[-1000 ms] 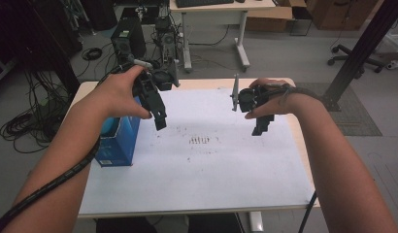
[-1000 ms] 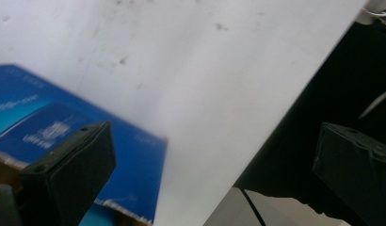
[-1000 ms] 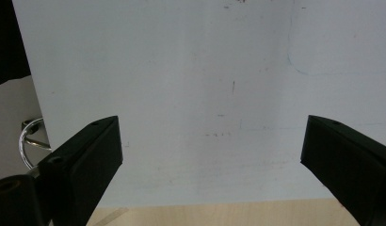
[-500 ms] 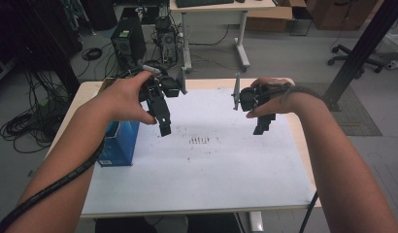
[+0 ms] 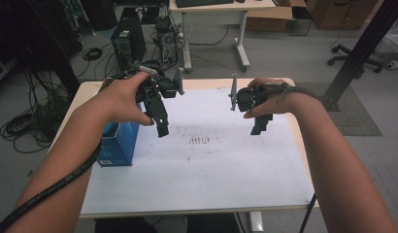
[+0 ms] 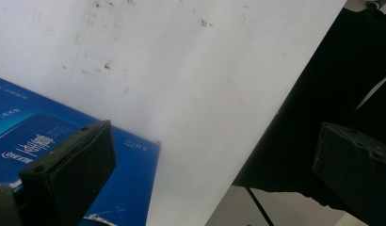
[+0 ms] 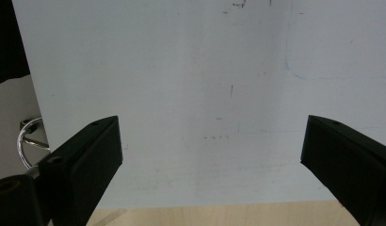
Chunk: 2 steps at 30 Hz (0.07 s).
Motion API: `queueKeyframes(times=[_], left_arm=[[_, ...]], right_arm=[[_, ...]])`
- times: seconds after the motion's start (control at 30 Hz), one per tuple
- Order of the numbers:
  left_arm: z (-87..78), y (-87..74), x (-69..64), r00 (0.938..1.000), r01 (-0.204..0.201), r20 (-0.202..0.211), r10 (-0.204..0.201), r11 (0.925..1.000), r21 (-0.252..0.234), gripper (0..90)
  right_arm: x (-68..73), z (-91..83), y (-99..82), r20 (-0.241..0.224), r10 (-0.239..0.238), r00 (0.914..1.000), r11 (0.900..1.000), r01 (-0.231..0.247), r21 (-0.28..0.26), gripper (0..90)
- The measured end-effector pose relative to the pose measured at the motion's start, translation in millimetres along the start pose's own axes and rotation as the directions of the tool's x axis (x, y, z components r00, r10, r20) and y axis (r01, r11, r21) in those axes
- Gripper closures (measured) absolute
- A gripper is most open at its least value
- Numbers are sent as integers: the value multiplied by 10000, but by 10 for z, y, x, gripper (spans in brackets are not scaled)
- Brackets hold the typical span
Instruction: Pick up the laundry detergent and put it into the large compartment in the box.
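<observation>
Box (image 5: 118, 143), blue, lies at the counter's (image 5: 211, 189) left edge just left of the wide-open, empty left tool (image 5: 161, 127); the right tool (image 5: 260, 127), equally agape, hovers well apart.

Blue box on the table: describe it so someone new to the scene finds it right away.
Start at the white sheet that covers most of the table. Go to its left edge, beside the person's left forearm: the blue box stands there, below and to the left of the left gripper. It is the one coloured thing on the sheet, bright blue with pale print on its face.
</observation>
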<state>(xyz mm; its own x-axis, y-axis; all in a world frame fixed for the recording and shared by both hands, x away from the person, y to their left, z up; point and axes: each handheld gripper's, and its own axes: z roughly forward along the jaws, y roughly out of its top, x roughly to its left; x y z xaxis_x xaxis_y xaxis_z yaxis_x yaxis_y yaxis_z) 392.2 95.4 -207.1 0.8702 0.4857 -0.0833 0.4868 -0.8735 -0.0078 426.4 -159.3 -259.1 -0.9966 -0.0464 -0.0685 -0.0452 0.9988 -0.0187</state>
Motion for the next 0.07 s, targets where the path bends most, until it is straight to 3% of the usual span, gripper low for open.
queueKeyframes(times=[0.07], left_arm=[[1, 3, 5, 9999, -60, 81, 60, 10000, -19, 1]], right_arm=[[-3, -7, 4, 9, -13, 10000, 10000, 13, -24, 57]])
